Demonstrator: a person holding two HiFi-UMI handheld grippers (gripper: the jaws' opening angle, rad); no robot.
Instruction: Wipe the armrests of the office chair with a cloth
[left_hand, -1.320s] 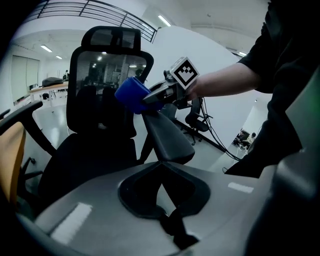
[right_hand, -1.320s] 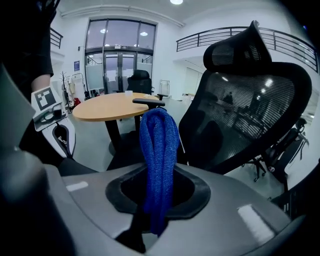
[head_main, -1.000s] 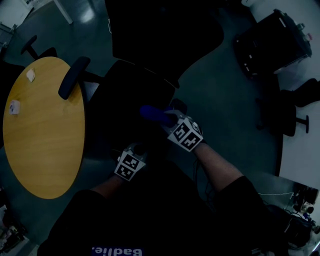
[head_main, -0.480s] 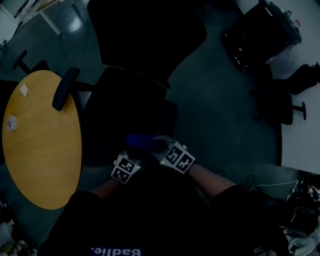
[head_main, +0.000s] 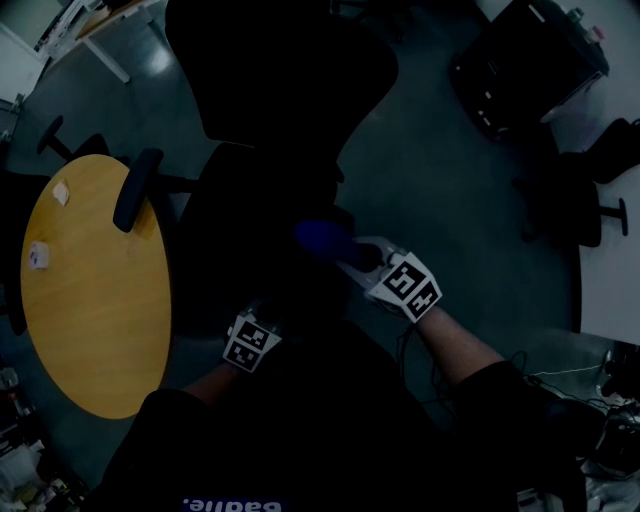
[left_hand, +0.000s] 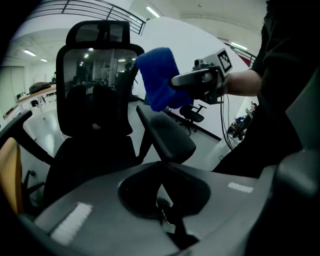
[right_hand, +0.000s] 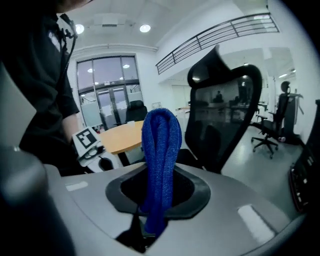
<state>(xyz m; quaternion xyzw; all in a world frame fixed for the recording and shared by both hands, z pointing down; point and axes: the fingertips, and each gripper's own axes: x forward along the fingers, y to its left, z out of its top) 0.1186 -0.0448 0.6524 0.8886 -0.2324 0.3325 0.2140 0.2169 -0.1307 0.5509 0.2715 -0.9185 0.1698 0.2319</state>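
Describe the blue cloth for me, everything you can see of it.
The blue cloth looks like a knitted or terry weave, folded into a thick bunch. The right gripper is shut on its lower end, so the rest stands out past the jaws. It hangs in the air above the chair's armrest, apparently not touching it.

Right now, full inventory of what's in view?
office chair: one, black, centre
armrests: two, dark; one beside the table, one below the cloth
cloth: one, blue, held above the near armrest
round table: one, yellow wood, left
small white items: two, on the table
other chair: at least one, black, right edge
case: one, black, top right
left gripper: shut, empty
right gripper: shut on the cloth
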